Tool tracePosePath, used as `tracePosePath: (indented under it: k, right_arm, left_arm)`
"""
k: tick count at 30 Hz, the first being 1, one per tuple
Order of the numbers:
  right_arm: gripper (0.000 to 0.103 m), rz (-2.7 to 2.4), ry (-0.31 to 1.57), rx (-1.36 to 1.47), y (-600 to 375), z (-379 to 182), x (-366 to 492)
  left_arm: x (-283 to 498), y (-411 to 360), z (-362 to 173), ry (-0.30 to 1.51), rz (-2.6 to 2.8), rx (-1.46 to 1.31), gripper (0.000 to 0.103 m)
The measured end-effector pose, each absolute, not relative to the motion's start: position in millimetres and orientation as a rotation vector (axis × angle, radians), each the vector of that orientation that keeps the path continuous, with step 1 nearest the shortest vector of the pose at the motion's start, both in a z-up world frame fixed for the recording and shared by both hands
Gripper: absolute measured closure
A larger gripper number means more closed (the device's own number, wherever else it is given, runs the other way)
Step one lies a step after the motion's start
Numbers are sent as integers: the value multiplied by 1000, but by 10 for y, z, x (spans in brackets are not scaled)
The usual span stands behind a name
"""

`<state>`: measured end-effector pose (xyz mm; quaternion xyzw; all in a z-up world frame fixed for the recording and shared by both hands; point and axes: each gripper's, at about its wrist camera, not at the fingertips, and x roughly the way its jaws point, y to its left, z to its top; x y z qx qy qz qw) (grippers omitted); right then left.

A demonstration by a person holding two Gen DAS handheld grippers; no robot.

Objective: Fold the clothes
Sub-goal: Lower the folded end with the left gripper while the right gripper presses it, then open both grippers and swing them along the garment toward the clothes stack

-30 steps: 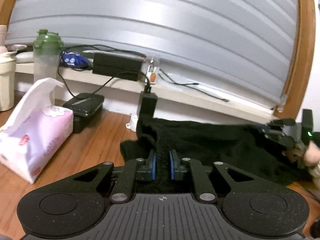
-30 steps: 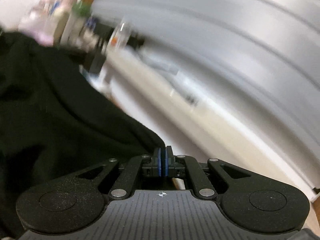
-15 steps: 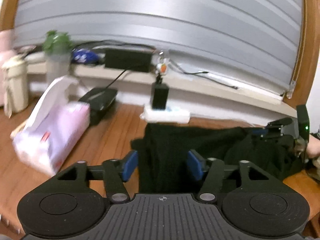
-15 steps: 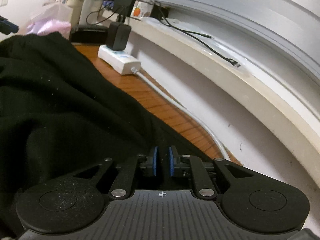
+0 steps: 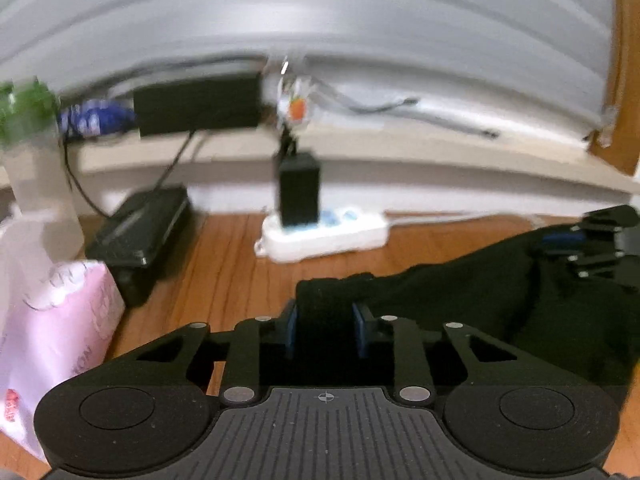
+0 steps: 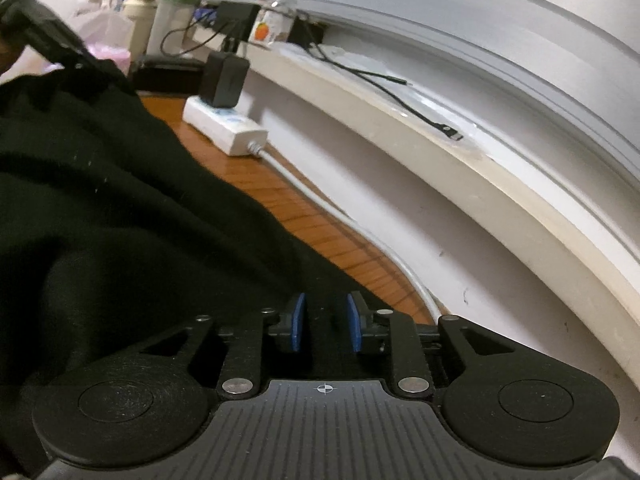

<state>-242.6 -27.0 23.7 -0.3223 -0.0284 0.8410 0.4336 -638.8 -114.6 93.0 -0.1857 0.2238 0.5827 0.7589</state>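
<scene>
black knit fabric, a garment [image 5: 500,304], lies bunched on the wooden tabletop [image 5: 224,264], its bulk toward the right side and a narrow end reaching to the left gripper [image 5: 325,330]. that gripper's jaws have just been closing, and the end of the garment sits between the blue pads [image 5: 291,330], which look to be pinching it on both sides, though the left wrist view is blurred. in the right wrist view the right gripper [image 6: 325,326] has its jaws parted a little, having just been opening; the garment's near edge lies between the blue pads [image 6: 298,324] with a gap on each side, so it is not squeezed. from the left wrist view the right gripper shows as a dark shape at the far right of the garment. toward the back edge of the tabletop a white power strip [image 5: 324,234] lies flat with a black charger block [image 5: 299,188] plugged upright into it, and its white cord [image 6: 360,236] runs along the back edge past the garment. near the left edge stand a pink tissue pack [image 5: 52,344] and a black case [image 5: 140,232] just beside it. behind the tabletop a pale ledge [image 6: 460,160] carries a black box [image 5: 198,106], a small bottle with an orange label [image 6: 276,20], a clear bottle with a green lid [image 6: 176,12] and a loose black cable [image 6: 400,92].
</scene>
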Motion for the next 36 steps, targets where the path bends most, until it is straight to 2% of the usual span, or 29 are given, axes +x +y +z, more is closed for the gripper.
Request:
tracePosePath:
  k: [3,5,9,10,18,24,25,27,28,29,30,31,32,33,34,36]
  right_arm:
    - [79,2105,-37,-758,-252,267,-2359]
    - [79,2108,-16,-743,-232,274,-2337]
    - [78,2119,5,-748,-201,273,-2330]
    - [78,2119,3,-753,-203,269,-2337]
    - [78,2117,-26,-756,-238,265,-2345]
    - [78,2132,-73,-702,-315,321,-2304]
    - [77,2136,-77,-681,-339,370,-2293]
    - [69,2141,-76,-638,-384,472,-2264]
    - [60,2142,-78,-624,-417,523,-2248]
    - [55,2140,-81,-635,-444,550,-2230]
    - [55,2138,-84,-645,-472,578,-2212]
    - [55,2135,-87,-656,-499,605,-2194]
    - [55,2127,-85,-661,-527,623,-2145]
    - [55,2118,-83,-667,-555,641,-2094]
    - [55,2116,-65,-669,-589,663,-2003]
    - [55,2101,-26,-676,-670,702,-1792]
  left_arm:
    - [-6318,-1589,1124,427,1252,-345,80]
    - [-6267,-1891,1179,401,1225,-355,88]
    - [-6181,-2286,1005,406,1197,-409,91]
    - [-6163,-2327,947,406,1191,-425,96]
    - [-6221,-2092,873,402,1271,-410,96]
    - [-6438,-1531,954,419,1434,-381,96]
    - [-6479,-1434,964,424,1462,-383,103]
    - [-6548,-1270,968,435,1514,-396,103]
    - [-6588,-1203,969,436,1537,-414,103]
    - [-6622,-1171,974,431,1548,-430,102]
    - [-6626,-1157,992,417,1546,-437,96]
    - [-6608,-1164,1017,399,1536,-434,81]
    - [-6558,-1168,1040,386,1525,-421,72]
    - [-6502,-1171,1063,374,1515,-405,54]
    - [-6424,-1173,1079,372,1500,-387,43]
    - [-6226,-1131,1099,370,1450,-361,35]
